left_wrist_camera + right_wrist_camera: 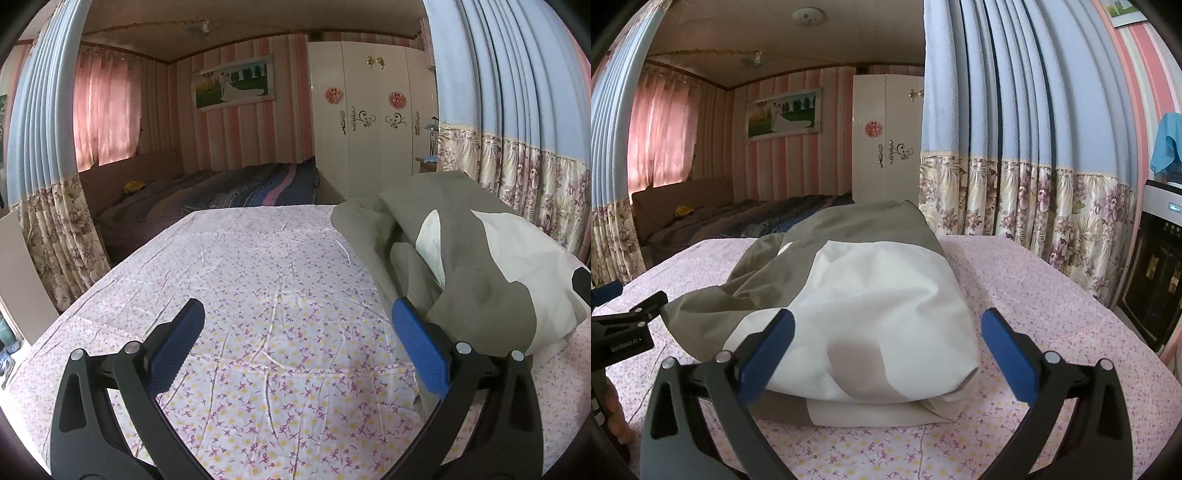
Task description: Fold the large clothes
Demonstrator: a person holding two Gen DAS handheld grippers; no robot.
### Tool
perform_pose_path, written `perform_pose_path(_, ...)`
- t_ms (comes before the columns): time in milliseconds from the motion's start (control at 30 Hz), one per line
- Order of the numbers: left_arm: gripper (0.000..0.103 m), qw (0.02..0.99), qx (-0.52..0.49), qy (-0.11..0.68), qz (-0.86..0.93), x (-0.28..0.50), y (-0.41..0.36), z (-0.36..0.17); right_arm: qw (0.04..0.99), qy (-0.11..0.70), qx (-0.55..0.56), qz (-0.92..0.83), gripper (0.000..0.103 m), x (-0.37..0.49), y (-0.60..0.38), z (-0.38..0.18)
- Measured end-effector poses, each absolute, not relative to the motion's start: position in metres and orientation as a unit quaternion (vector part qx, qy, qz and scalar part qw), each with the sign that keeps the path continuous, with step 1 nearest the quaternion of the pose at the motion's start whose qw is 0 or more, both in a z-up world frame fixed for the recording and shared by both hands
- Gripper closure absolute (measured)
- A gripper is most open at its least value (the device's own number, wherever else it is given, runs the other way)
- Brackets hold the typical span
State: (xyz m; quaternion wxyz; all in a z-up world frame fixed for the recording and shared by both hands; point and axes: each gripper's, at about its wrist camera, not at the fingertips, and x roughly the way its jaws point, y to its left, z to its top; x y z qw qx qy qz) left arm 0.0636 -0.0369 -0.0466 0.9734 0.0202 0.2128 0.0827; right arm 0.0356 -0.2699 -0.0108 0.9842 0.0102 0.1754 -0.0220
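Note:
A large olive-grey and white garment (pixel 857 295) lies bunched in a thick folded heap on the floral-sheeted table (pixel 1034 295). My right gripper (pixel 888 321) is open just in front of its near white end, fingers spread to either side, holding nothing. In the left wrist view the same garment (pixel 480 266) sits at the right, beside and past my right blue fingertip (pixel 402 314). My left gripper (pixel 297 314) is open over bare sheet (pixel 258 280), empty. The left gripper (pixel 646 306) also shows at the left edge of the right wrist view.
Blue curtains with floral hems (pixel 1015 147) hang close behind the table on the right and at the left (pixel 40 147). A bed (pixel 221 188) and white wardrobe (pixel 369 122) stand beyond. A dark appliance (pixel 1160 266) is at the far right. A hand (pixel 613 406) holds the left gripper.

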Motion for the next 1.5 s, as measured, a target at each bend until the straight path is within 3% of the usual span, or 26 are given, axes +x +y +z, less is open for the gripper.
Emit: perform_pose_path(1500,0.003,0.974,0.023,0.210,0.079,0.0638,-0.0410,-0.0451,0.980,0.197,0.015,-0.023,0.002,0.0430,-0.2753,-0.0156)
